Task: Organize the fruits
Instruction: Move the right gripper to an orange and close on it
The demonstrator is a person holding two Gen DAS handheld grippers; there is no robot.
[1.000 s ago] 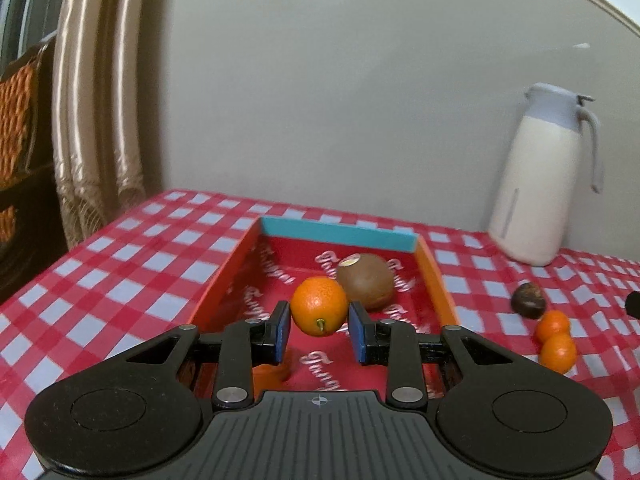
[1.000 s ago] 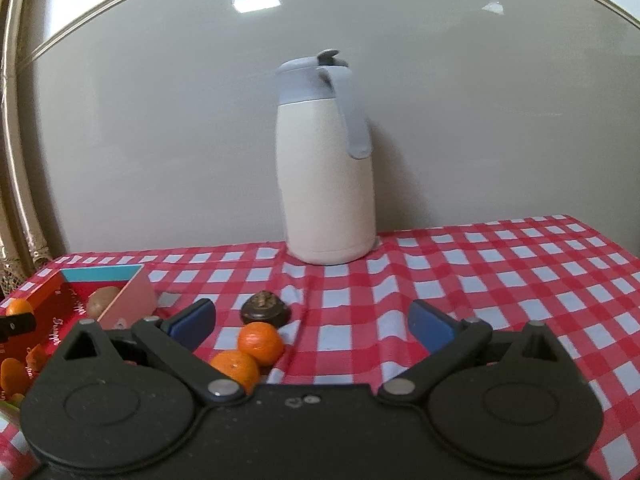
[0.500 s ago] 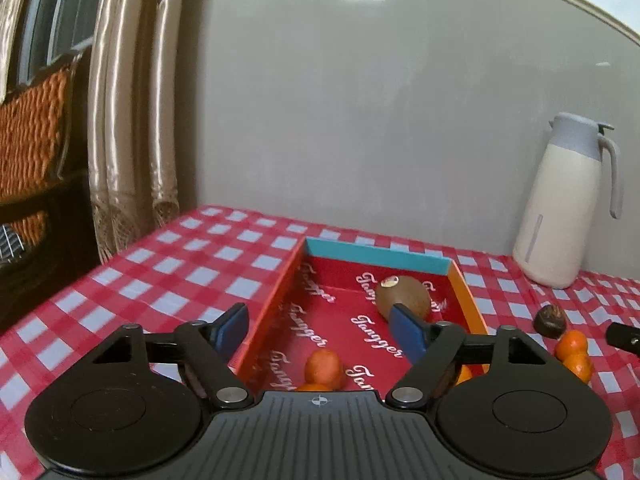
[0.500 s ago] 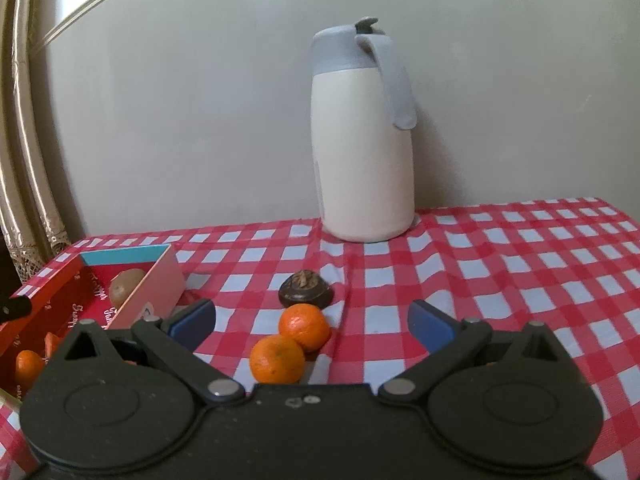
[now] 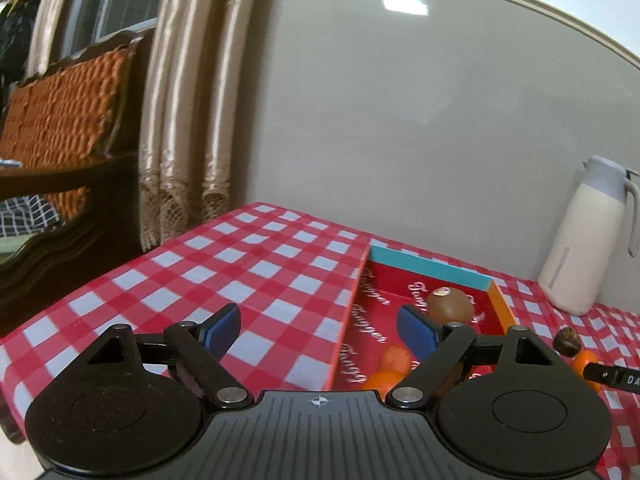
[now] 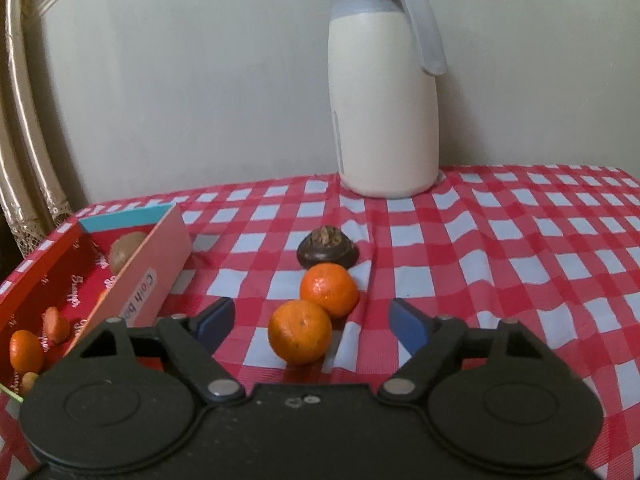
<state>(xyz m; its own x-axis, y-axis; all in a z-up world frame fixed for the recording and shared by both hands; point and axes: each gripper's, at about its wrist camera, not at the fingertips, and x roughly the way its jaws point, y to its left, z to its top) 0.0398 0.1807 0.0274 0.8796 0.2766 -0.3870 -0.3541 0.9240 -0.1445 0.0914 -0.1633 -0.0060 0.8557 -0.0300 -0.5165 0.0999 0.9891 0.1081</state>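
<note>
A red box [image 5: 432,270] [image 6: 44,256] with a blue far wall holds a brown kiwi [image 5: 448,305] [image 6: 125,252] and small oranges [image 5: 394,359] [image 6: 26,350]. My left gripper [image 5: 318,330] is open and empty, raised beside the box's left wall. Two oranges lie on the checked cloth, the near one [image 6: 300,332] and the far one [image 6: 329,289], with a dark brown fruit [image 6: 327,249] [image 5: 567,341] behind them. My right gripper [image 6: 310,322] is open, its fingers on either side of the near orange, not touching it.
A cream jug with a grey lid [image 6: 382,92] [image 5: 586,236] stands at the back by the wall. Curtains [image 5: 184,120] and a dark wooden chair with an orange cushion [image 5: 60,120] stand past the table's left edge. The right gripper's tip [image 5: 612,376] shows in the left wrist view.
My left gripper let go of the orange into the box, opened, and drew back to the left. My right gripper moved forward toward the two oranges on the cloth.
</note>
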